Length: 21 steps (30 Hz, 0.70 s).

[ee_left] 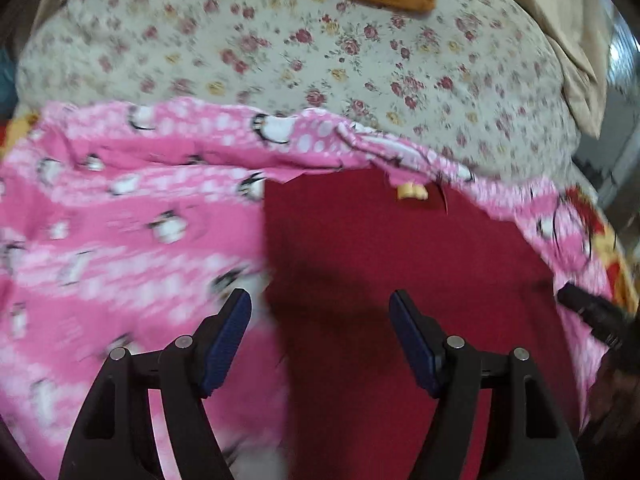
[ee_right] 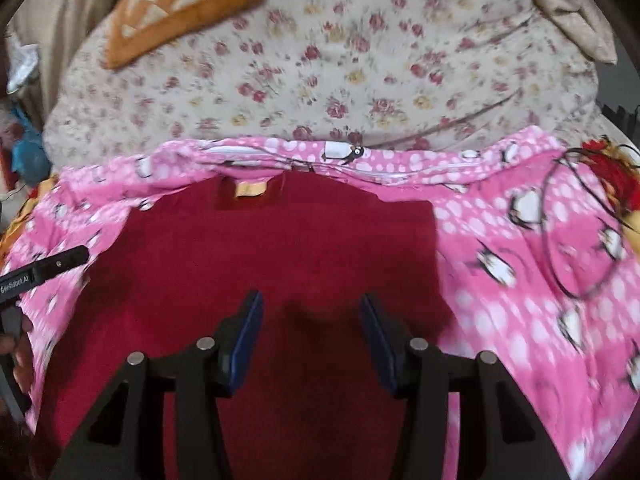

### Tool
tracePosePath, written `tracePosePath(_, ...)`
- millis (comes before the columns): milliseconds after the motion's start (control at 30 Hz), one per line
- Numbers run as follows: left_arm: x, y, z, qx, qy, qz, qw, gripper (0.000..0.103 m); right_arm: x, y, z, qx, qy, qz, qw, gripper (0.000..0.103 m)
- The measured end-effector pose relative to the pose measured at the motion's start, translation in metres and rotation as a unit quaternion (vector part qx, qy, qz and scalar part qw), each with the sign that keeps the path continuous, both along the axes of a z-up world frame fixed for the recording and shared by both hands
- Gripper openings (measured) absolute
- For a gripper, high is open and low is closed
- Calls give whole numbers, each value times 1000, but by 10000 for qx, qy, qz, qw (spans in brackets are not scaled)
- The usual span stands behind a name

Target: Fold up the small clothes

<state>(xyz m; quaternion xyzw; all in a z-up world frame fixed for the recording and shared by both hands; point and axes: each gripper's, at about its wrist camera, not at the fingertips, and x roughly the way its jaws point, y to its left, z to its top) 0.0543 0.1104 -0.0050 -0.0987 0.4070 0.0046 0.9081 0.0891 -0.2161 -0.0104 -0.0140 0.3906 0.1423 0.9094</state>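
Flat red garment [ee_right: 280, 248] on pink penguin-print fleece [ee_right: 520, 240], floral sheet [ee_right: 360, 60] at twelve o'clock, left hand-held gripper [ee_left: 320, 320] and right hand-held gripper [ee_right: 312, 320] both agape, empty

I'm in a home bedroom: floral bedsheet [ee_right: 360, 80], orange cushion [ee_right: 188, 4], pink penguin blanket [ee_right: 520, 260] spread out.

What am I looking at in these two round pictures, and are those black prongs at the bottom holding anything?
Each picture comes from a fisheye camera riding on a hand-held gripper that a person carries. The prongs are its two fingers with blue pads. The left hand-held gripper and right hand-held gripper both stand open and empty. Beneath them a dark red garment lies on a pink penguin-print cloth, spread over a floral bedsheet. An orange patterned cushion sits behind.
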Motion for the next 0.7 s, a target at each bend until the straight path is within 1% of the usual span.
tracePosePath(100, -45, 4, 14, 217, 11, -179, 9996, 56, -46, -14, 7, 176, -3, 178, 9997, 53)
tracePosePath(200, -92, -1, 12, 247, 24, -322, 9992, 56, -92, -31, 11, 261, -115, 480, 9984, 55)
tracePosePath(267, -125, -6, 0, 160, 148, -323, 9992, 56, -132, -45, 8, 328, -265, 697, 9967, 63)
tracePosePath(333, -161, -14, -19, 13, 217, -341, 9992, 56, -167, -58, 1, 383, -276, 782, 9958, 67)
tracePosePath(367, -174, -19, -28, -82, 261, -363, 9990, 56, -181, -64, -5, 432, -228, 812, 9955, 68)
tracePosePath(400, -188, -23, -37, -206, 334, -335, 9987, 56, -200, -73, -15, 480, -135, 716, 9962, 68)
tracePosePath(433, -201, -28, -49, -420, 440, -335, 9976, 56, -212, -79, -23, 488, -67, 596, 9970, 68)
tracePosePath(467, -206, -31, -57, -576, 509, -326, 9965, 56, -221, -84, -30, 497, 34, 500, 9975, 68)
tracePosePath(500, -214, -35, -68, -813, 609, -272, 9945, 56, -229, -89, -37, 524, 149, 424, 9976, 68)
tracePosePath(567, -218, -42, -76, -849, 692, -271, 9936, 49, -237, -96, -47, 694, 375, 393, 9961, 68)
tracePosePath(633, -217, -45, -77, -833, 632, -227, 9943, 49, -238, -99, -53, 768, 545, 338, 9950, 68)
tracePosePath(700, -216, -44, -79, -952, 626, -200, 9933, 48, -235, -102, -58, 889, 672, 275, 9934, 68)
